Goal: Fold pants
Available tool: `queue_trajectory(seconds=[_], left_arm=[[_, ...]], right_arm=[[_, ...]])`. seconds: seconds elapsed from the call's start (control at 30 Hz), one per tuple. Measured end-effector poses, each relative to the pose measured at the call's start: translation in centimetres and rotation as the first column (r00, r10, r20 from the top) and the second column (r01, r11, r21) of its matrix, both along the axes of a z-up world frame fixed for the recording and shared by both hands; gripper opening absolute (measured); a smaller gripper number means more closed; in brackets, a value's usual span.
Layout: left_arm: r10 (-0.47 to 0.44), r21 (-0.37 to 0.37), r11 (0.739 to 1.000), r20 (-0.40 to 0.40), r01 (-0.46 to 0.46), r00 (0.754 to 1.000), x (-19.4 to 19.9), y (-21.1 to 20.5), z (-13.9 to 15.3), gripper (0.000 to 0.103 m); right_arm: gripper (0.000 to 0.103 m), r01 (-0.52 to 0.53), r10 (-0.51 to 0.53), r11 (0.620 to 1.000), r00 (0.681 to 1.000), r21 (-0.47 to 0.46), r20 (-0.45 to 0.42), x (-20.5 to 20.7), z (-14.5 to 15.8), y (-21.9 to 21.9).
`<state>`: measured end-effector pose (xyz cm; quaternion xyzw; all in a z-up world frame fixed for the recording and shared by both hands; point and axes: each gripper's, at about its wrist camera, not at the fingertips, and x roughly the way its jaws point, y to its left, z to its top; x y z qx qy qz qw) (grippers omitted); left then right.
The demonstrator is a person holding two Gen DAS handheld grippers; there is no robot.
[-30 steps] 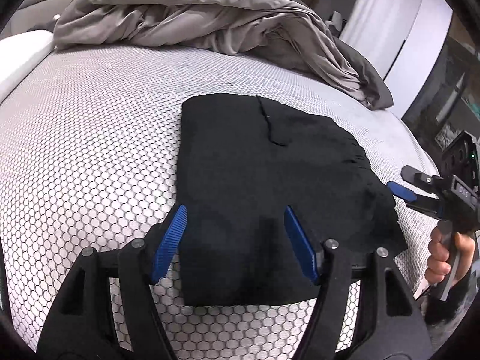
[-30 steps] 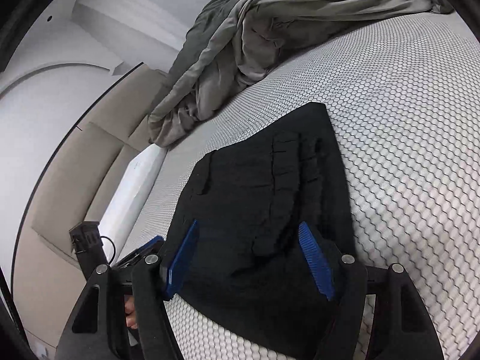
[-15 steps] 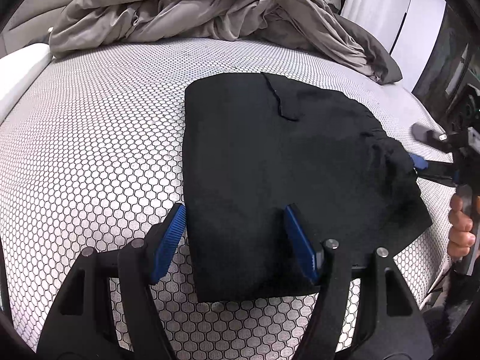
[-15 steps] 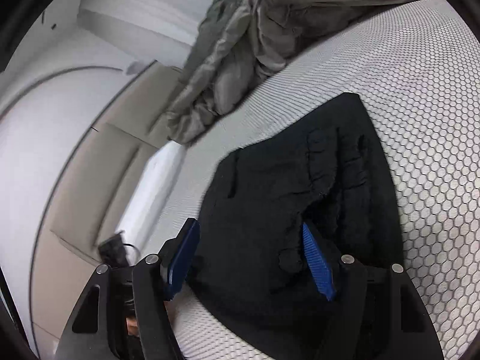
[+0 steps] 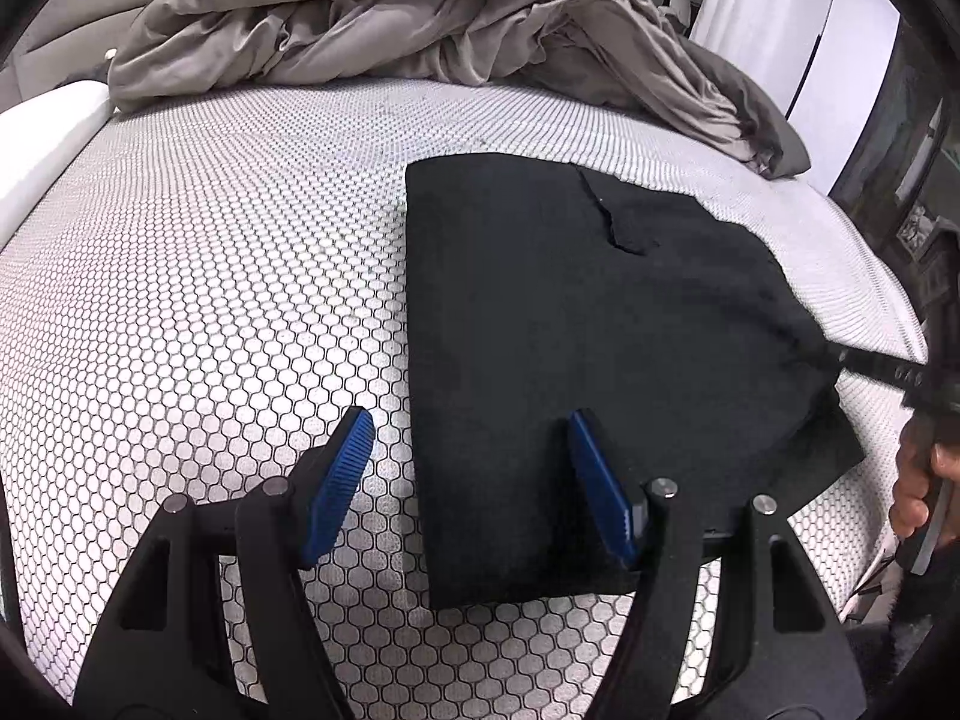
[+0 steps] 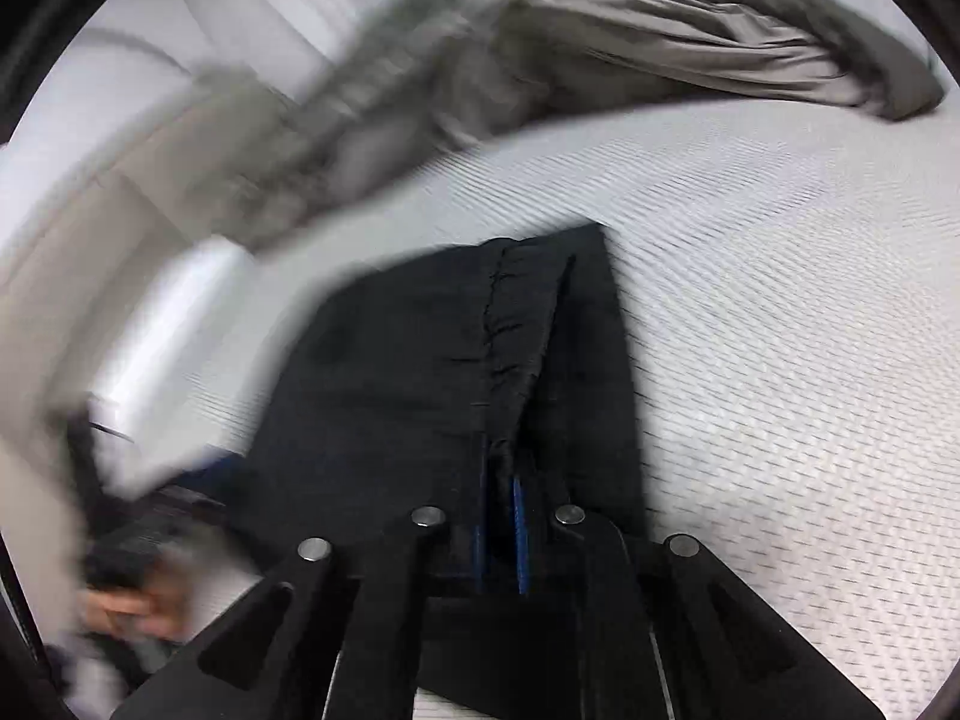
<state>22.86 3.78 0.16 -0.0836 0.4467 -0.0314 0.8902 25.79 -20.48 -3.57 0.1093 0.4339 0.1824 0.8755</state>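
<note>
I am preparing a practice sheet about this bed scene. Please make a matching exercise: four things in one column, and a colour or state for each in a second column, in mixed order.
Things:
1. pants
2. blanket
3. left gripper
4. right gripper

States:
a. open above the near edge of the cloth
b. grey, crumpled at the far side
c. black, lying flat and folded
d. shut on a pinch of black cloth

Pairs: 1-c, 2-b, 3-a, 4-d

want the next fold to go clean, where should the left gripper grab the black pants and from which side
Probably the near left corner of the black pants, coming in low from the near edge. That edge lies flat and straight on the mattress, the open left gripper already straddles it, and the right gripper has just closed on the opposite edge.
</note>
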Motion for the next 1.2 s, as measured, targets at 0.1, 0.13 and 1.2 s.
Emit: queue_trajectory(seconds=[0.1,0.13,1.2], left_arm=[[0.006,0.004,1.000,-0.008,-0.006,1.000,0.0,-0.1,-0.2,0.065],[0.006,0.005,1.000,-0.007,-0.006,1.000,0.0,-0.1,-0.2,0.065],[-0.011,0.034,0.999,-0.008,0.011,1.000,-0.1,-0.9,-0.5,0.065]], right_arm=[[0.017,0.000,0.008,0.994,0.998,0.112,-0.066,0.4,-1.3,-1.3],[0.028,0.000,0.011,0.988,0.998,0.155,-0.067,0.3,-1.0,-2.0],[0.051,0.022,0.010,0.955,0.994,0.296,-0.105,-0.7,-1.6,-5.3]])
